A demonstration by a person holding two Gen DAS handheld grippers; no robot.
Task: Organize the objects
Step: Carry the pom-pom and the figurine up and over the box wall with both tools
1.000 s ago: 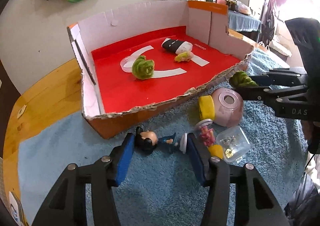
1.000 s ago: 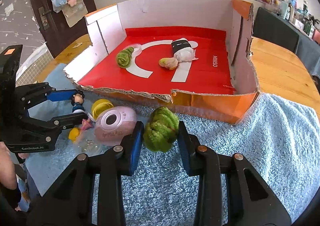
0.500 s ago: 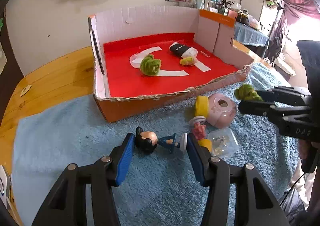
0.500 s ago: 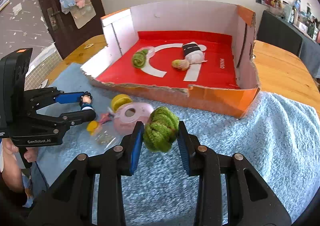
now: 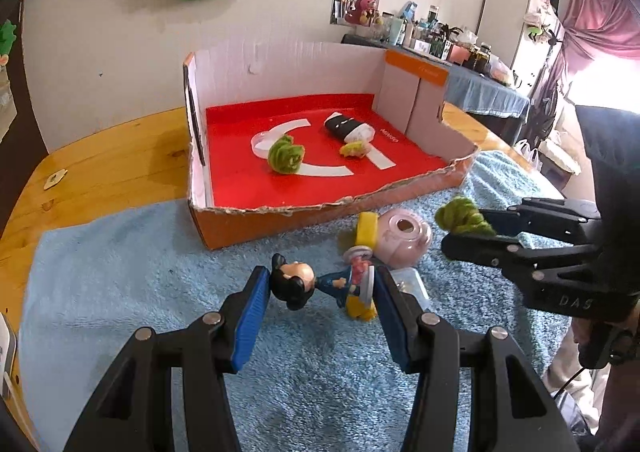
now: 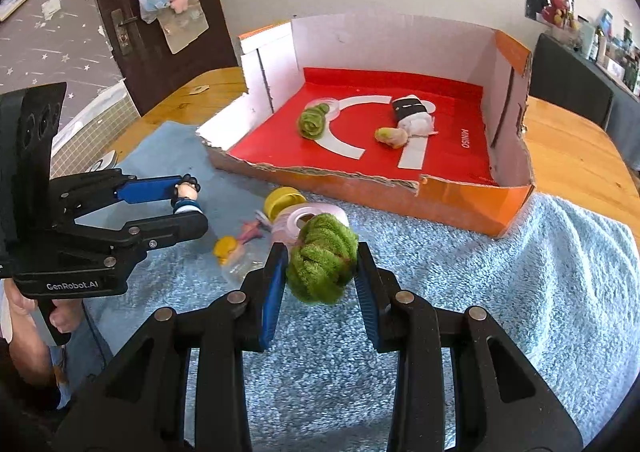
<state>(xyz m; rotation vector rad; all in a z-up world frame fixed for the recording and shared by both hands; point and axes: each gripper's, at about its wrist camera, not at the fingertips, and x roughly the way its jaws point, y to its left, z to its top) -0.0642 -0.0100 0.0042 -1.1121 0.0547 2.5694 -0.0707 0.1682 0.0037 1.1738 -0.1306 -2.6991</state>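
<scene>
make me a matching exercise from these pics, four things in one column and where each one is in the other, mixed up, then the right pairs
Things
1. boy figurine
2. green yarn ball
3. sushi toy
4. pink round toy

Places
A. inside the cardboard box
B. in the right gripper
C. on the blue towel
D. in the left gripper

Pairs: 1-D, 2-B, 3-A, 4-C

Ahead of both hand-held grippers, the box's torn low front wall (image 6: 360, 187) is the only barrier to the red floor (image 5: 320, 183); taller walls close its back and sides. Small toys (image 6: 256, 228) clutter the towel (image 6: 520, 272) between the hand-held grippers
</scene>
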